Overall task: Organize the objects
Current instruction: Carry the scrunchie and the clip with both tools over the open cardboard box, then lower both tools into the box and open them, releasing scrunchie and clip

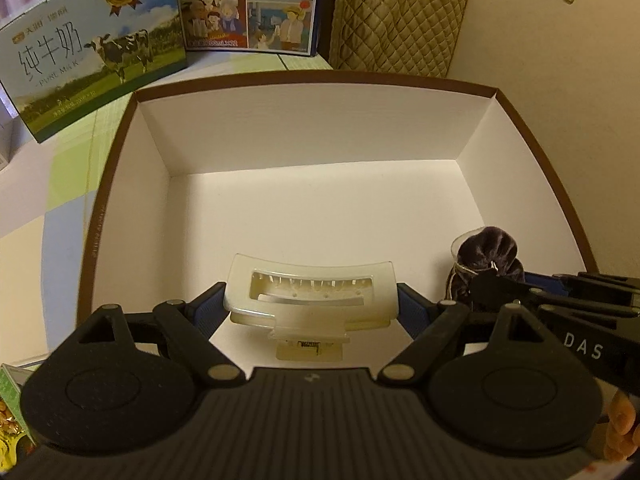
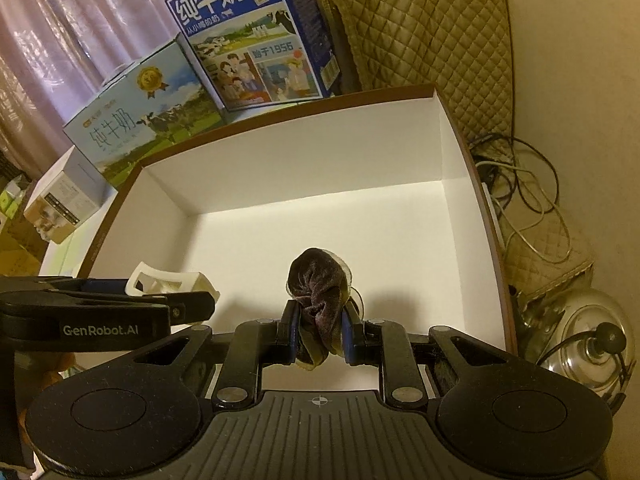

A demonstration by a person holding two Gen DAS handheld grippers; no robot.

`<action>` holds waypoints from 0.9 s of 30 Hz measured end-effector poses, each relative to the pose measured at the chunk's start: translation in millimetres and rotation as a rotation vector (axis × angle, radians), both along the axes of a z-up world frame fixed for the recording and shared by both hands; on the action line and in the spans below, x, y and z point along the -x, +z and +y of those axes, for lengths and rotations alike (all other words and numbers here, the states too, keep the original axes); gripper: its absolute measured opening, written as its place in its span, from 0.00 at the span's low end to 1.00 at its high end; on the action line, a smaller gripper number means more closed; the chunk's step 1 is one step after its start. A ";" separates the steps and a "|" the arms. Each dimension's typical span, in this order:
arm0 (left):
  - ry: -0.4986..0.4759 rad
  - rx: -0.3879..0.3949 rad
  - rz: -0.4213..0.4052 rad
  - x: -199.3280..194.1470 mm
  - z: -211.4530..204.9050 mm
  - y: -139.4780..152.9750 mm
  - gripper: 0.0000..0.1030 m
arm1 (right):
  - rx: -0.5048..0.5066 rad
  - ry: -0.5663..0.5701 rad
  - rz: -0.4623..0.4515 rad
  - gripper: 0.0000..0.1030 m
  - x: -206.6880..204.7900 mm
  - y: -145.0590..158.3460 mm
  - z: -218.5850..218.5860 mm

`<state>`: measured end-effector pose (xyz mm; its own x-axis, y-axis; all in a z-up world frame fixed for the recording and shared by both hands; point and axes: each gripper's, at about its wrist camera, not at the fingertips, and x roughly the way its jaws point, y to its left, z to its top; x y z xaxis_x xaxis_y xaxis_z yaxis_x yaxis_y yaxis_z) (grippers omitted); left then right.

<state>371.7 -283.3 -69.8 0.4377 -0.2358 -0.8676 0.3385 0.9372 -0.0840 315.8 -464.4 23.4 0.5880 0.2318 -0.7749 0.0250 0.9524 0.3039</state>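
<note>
Left wrist view first: the left gripper (image 1: 310, 306) has its jaws spread fairly wide but clamped on a translucent white hair claw clip (image 1: 310, 294), one blue pad against each end of it. The clip sits over the near part of a big open box (image 1: 304, 120) with white inside walls and a brown rim, and whether it's touching the box floor or hanging just above it, I can't tell. Off to the right the right gripper (image 1: 496, 280) pokes in with a dark velvet scrunchie (image 1: 488, 258) at its tip, also over the near right part of the box. Behind the box there's a light blue milk carton (image 1: 92, 48) with a cow on it and a darker blue milk carton (image 1: 248, 4) next to it, both standing on a pale checked surface (image 1: 52, 184). A quilted tan cover (image 1: 400, 16) leans at the back right.

Right wrist view: the right gripper (image 2: 320, 330) has its jaws squeezed nearly together on the scrunchie (image 2: 320, 280), which bunches up above and droops below the pads. It's held over the near middle of the box (image 2: 280, 148). The left gripper (image 2: 196, 304) comes in from the left with the clip (image 2: 168, 280) just beside the scrunchie, not touching. Cables (image 2: 524, 184) are tangled outside the box on the right, with a glass lid (image 2: 592, 340) nearer the camera.
</note>
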 end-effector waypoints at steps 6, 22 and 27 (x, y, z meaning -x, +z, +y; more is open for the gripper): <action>0.001 0.014 0.009 -2.6 -1.5 -2.8 0.88 | 0.014 0.000 0.003 0.17 -6.6 -1.7 2.5; -0.008 -0.034 -0.065 0.9 13.3 28.6 0.95 | -0.002 0.010 -0.102 0.56 1.7 19.9 13.3; -0.019 -0.055 -0.106 11.3 21.5 40.3 0.96 | 0.011 0.002 -0.120 0.58 5.7 32.1 14.1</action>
<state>360.4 -261.8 -29.5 0.5240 -0.1984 -0.8283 0.3602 0.9329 0.0044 310.1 -450.3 55.5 0.6760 0.2243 -0.7019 -0.0122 0.9558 0.2936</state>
